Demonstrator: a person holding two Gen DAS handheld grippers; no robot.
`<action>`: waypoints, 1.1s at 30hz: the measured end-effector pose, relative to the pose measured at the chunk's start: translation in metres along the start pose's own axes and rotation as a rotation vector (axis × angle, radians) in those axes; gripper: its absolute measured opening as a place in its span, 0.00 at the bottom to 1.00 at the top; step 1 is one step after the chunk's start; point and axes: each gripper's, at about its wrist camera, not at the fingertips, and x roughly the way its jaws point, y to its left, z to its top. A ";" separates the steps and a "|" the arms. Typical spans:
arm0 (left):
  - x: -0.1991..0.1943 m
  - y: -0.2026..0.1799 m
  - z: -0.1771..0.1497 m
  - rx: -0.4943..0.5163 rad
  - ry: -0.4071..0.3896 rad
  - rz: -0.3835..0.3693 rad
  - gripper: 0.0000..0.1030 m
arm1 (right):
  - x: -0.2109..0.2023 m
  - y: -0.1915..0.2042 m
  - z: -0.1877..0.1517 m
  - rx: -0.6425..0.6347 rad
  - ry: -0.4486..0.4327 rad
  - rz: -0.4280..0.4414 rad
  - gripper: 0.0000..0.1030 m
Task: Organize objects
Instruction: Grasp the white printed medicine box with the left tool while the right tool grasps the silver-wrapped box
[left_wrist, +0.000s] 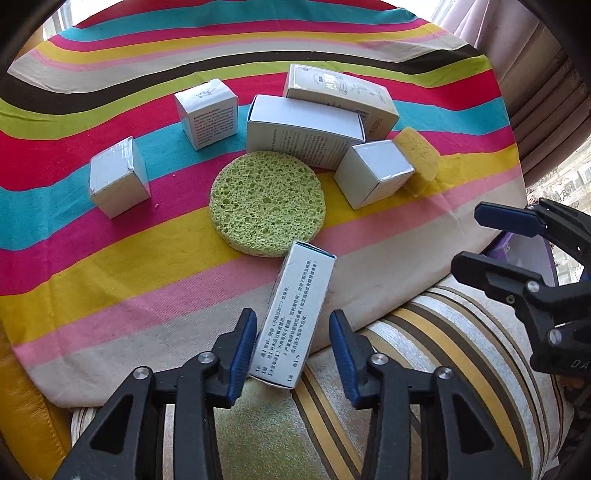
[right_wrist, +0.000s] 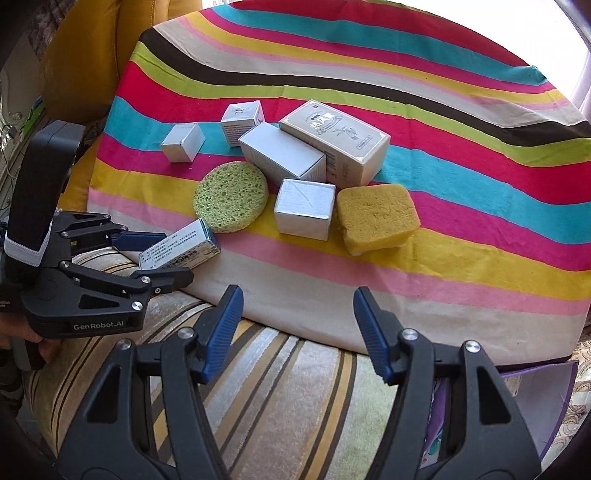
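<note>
On a striped cloth lie several boxes and two sponges. A long white printed box lies at the cloth's near edge between the fingers of my left gripper; the jaws stand open around it, with a gap on the right side. It also shows in the right wrist view. A round green sponge lies just beyond it. A yellow sponge lies to the right. My right gripper is open and empty, over the cushion edge.
Small white boxes, a long white box and a beige box cluster mid-cloth. A striped cushion lies below the cloth. A yellow chair stands at the left. A purple bag is at the lower right.
</note>
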 end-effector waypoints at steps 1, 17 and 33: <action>0.001 0.001 0.000 -0.004 0.002 -0.003 0.31 | 0.004 0.001 0.002 0.002 0.004 0.006 0.64; -0.033 0.021 -0.009 -0.126 -0.207 -0.166 0.25 | 0.043 0.000 0.033 0.036 0.015 -0.033 0.64; -0.036 0.040 -0.011 -0.212 -0.272 -0.202 0.25 | 0.068 0.000 0.054 0.067 0.030 -0.072 0.47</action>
